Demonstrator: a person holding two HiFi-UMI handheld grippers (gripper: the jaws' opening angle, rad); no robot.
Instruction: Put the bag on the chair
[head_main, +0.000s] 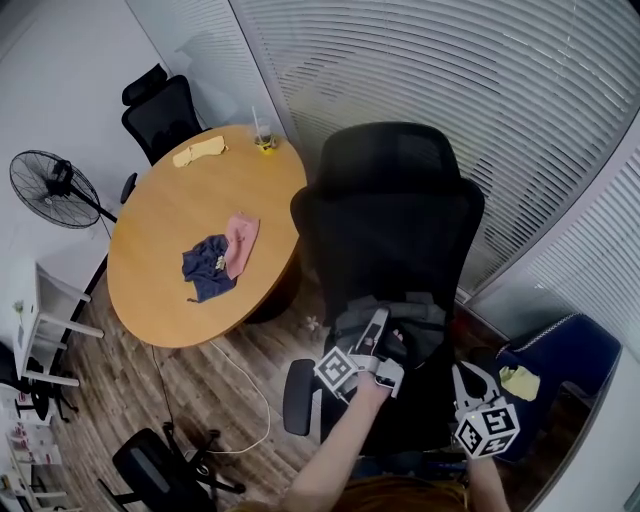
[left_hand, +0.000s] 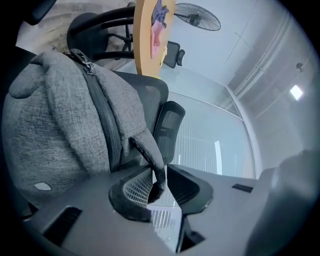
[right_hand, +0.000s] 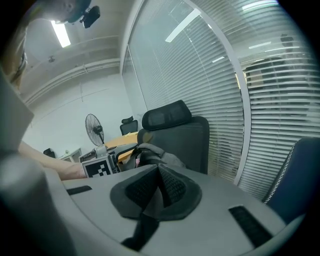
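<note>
Grey fabric bag (head_main: 392, 325) lies low against the back of the black mesh office chair (head_main: 390, 210) in my head view, with my left gripper (head_main: 383, 337) on it and my right gripper (head_main: 465, 380) beside the chair. Left gripper view: my jaws are pinched on the bag's grey strap (left_hand: 149, 154). Right gripper view: my jaws are closed on a dark strap (right_hand: 145, 226).

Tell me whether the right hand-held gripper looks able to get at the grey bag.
Probably yes: the grey bag lies just ahead of the right hand-held gripper with nothing between, though its jaws are together and would need opening.
</note>
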